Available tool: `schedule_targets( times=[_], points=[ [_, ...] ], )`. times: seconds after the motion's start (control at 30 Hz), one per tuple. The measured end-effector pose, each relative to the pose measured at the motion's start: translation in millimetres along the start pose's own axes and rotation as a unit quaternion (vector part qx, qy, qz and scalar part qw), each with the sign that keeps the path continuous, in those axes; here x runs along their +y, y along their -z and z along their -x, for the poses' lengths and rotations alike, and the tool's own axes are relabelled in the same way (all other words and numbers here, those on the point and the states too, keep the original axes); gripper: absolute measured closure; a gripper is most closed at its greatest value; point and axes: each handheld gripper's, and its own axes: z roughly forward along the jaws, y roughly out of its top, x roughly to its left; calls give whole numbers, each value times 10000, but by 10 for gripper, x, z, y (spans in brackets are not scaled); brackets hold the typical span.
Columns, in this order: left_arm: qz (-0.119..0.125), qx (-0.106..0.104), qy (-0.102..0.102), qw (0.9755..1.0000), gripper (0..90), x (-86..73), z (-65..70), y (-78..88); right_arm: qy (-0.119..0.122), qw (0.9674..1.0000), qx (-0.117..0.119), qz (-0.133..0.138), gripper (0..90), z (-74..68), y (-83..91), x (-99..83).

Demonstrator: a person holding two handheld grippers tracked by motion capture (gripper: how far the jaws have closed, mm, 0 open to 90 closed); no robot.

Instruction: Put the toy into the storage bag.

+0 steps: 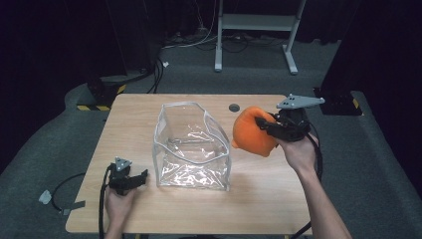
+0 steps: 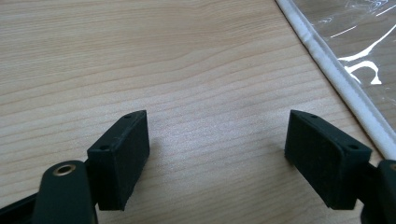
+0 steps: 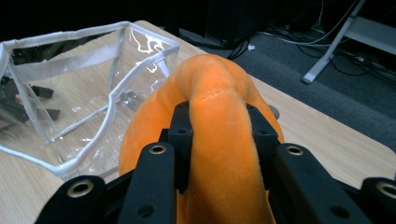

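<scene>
Wooden table (image 1: 259,199) mid-frame, clear plastic bag (image 1: 193,147) upright at centre, mouth up, orange plush toy (image 1: 253,132) right of centre, lifted, right gripper (image 1: 266,124) clamped on it, left gripper (image 1: 142,178) lower left, jaws apart, nothing between.

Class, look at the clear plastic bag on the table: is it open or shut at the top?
Open. The clear bag's white-trimmed rim gapes wide, showing its empty inside.

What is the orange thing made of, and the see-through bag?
The orange toy looks like soft plush fabric: its surface is fuzzy and matte, it has a stitched seam, and it bulges where the right gripper squeezes it. The clear bag looks like thin glossy plastic, probably vinyl: you see the table through it, it shines and wrinkles, with white trim on its edges.
</scene>
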Motion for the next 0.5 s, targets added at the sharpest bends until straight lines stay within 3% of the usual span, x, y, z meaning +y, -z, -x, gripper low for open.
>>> schedule_targets(
  times=[0.5],
  points=[
    [0, 2, 0, 10000, 221, 0, 0, 0, 145, 9995, 183, 223, 698, -134, 103, 258]
  ],
)
